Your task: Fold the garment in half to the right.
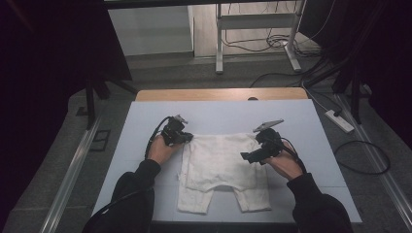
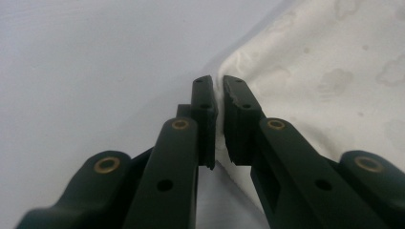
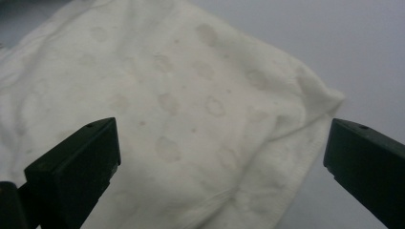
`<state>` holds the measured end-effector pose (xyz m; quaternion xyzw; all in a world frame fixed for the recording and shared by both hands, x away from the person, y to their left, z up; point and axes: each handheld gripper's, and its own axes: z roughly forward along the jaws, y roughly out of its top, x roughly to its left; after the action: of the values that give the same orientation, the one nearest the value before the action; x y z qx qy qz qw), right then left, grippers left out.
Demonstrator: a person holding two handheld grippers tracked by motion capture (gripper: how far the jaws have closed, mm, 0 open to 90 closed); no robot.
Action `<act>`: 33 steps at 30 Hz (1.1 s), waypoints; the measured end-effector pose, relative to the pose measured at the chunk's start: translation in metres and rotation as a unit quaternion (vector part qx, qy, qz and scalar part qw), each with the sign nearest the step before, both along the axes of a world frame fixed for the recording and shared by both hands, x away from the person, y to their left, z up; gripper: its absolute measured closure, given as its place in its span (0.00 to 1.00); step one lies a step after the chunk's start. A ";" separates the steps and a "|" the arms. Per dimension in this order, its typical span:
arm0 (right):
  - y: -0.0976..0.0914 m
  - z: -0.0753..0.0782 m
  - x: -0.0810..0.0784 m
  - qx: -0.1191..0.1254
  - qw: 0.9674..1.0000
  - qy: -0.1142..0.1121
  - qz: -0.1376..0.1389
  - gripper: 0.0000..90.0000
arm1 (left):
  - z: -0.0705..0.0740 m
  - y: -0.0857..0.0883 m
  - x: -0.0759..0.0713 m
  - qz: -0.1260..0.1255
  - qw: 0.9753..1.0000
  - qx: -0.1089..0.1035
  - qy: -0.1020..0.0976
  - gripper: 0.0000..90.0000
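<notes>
The left gripper [image 2: 218, 119] stands with its jaws pinched shut on the folded edge of the white shorts [image 1: 218, 167], a thin strip of cloth squeezed between the two pads in the left gripper view; the rest of the garment spreads away to that gripper's right, with the bare pale-blue table cover [image 2: 95, 57] on its left. In the high view this gripper [image 1: 187, 138] sits at the waistband's left corner. The right gripper [image 3: 222, 157] has its jaws spread wide and gripping nothing: the cloth lies below and between them, untouched, and the waistband's right corner [image 3: 329, 98] lies just ahead of the jaws and toward the right one. From above, that gripper [image 1: 245, 156] hovers over the right side of the shorts, near the corner. The work looks like taking both waistband corners to spread or fold the shorts, whose two legs point toward the person. To do this step well, the right jaws should probably drop onto that corner so both layers of the hem go between the pads, biting deep enough not to slip, while the left grip holds firm without pulling, so the cloth does not bunch. Beyond the shorts lie the far stretch of table cover and the wooden table edge [image 1: 221, 93].
</notes>
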<state>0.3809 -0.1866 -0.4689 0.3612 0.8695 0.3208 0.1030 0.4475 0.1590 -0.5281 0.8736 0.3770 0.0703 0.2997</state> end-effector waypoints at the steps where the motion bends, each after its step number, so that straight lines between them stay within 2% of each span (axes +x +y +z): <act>1: 0.001 0.001 -0.002 0.002 1.000 -0.001 0.004 0.00 | 0.000 0.000 0.000 0.000 1.000 -0.001 0.000 0.92; 7: 0.005 0.004 -0.015 0.016 1.000 0.005 0.021 0.00 | 0.000 0.001 0.001 0.000 1.000 -0.004 0.003 0.92; 10: 0.008 0.005 -0.021 0.015 0.999 -0.002 0.032 0.00 | 0.000 0.001 0.001 0.000 1.000 -0.006 0.005 0.92; 13: 0.012 0.008 -0.025 0.026 0.999 0.004 0.042 0.00 | 0.000 0.001 0.001 0.000 1.000 -0.006 0.005 0.92; 17: 0.018 0.010 -0.030 0.023 0.998 0.010 0.051 0.00 | -0.001 0.001 0.001 0.001 1.000 -0.008 0.005 0.92; 22: 0.029 0.011 -0.039 0.022 0.997 0.006 0.068 0.00 | -0.001 0.002 0.001 0.001 1.000 -0.009 0.006 0.92; 25: 0.037 0.009 -0.043 0.009 0.997 0.004 0.077 0.00 | -0.001 0.002 0.002 0.002 1.000 -0.010 0.007 0.92; 33: 0.060 0.002 -0.054 0.002 0.995 0.008 0.096 0.00 | -0.001 0.002 0.002 0.004 1.000 -0.014 0.009 0.92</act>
<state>0.3267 -0.1269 -0.4671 0.2785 0.9004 0.3280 0.0639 0.4494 0.1612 -0.5291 0.8684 0.3841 0.0579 0.3083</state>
